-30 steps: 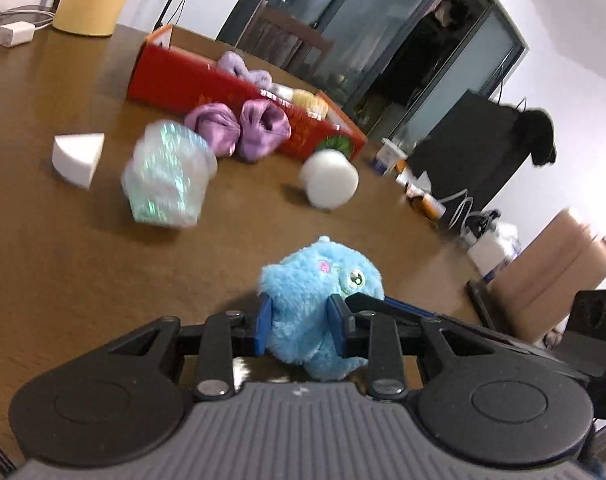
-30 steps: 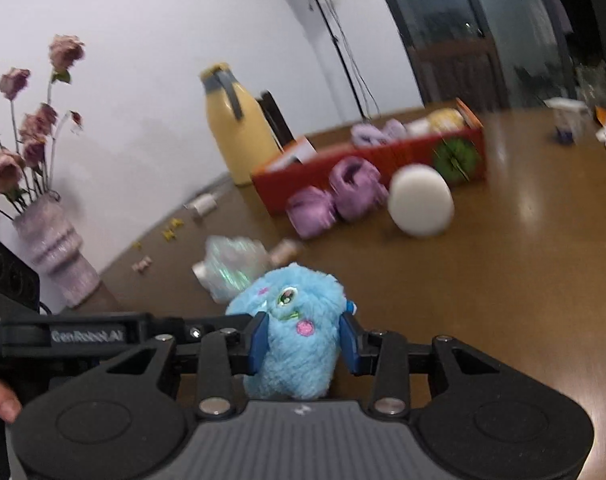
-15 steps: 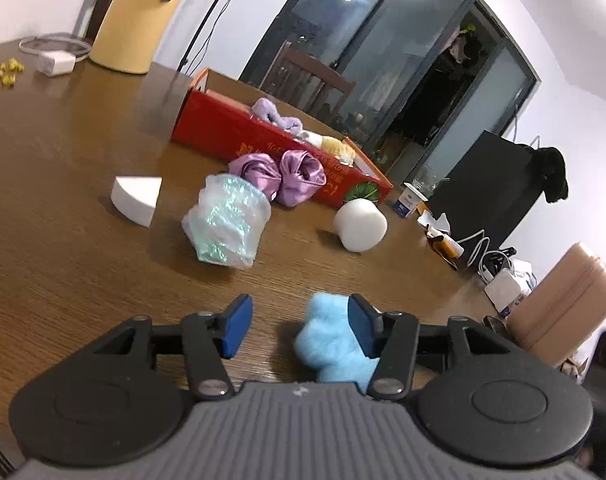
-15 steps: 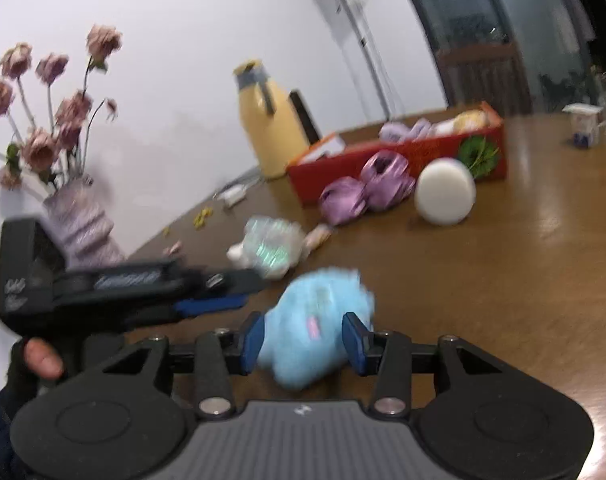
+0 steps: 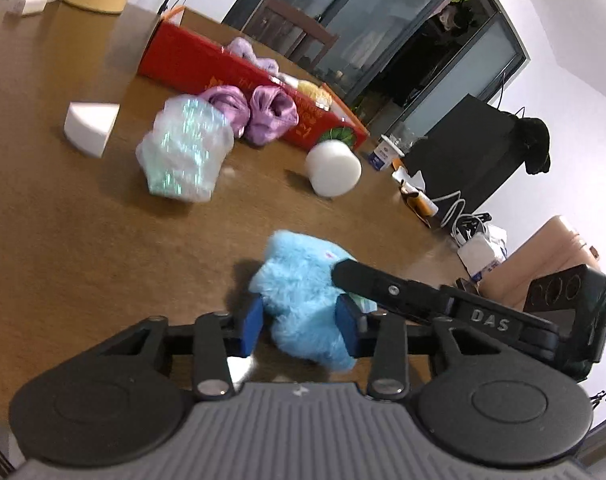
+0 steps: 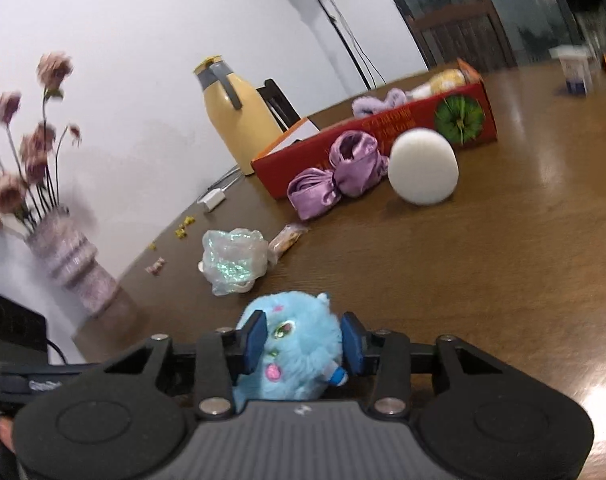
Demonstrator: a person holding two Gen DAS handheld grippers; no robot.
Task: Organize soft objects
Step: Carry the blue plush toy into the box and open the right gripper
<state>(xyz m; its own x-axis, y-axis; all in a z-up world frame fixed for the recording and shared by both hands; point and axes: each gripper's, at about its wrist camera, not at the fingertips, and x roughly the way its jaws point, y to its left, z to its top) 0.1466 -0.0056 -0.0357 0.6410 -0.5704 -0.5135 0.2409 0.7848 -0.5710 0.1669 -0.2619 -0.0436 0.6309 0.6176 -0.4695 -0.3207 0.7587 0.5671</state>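
Note:
A fluffy blue plush toy (image 5: 299, 272) sits low over the brown table (image 5: 83, 240) between both grippers. My left gripper (image 5: 299, 326) has its blue pads against the toy's sides, and its jaws are closing. My right gripper (image 6: 303, 340) grips the same plush toy (image 6: 295, 320) from the other side, face towards the camera, and its jaws are closing too. One right finger (image 5: 383, 284) lies across the toy in the left wrist view. Farther back stand a red box (image 5: 191, 60), purple satin scrunchies (image 5: 263, 116), a white foam ball (image 5: 333, 166) and an iridescent mesh puff (image 5: 183, 148).
A white foam wedge (image 5: 89, 126) lies at the left. A yellow jug (image 6: 231, 112) stands behind the red box (image 6: 383, 128), and a vase of dried flowers (image 6: 71, 268) stands near the table edge. A snack wrapper (image 6: 287, 238) lies by the puff (image 6: 233, 260).
Half a second ago my left jaws stood wide with the plush off to one side; now they have closed in on it. The right gripper kept hold, rolled and sank slightly.

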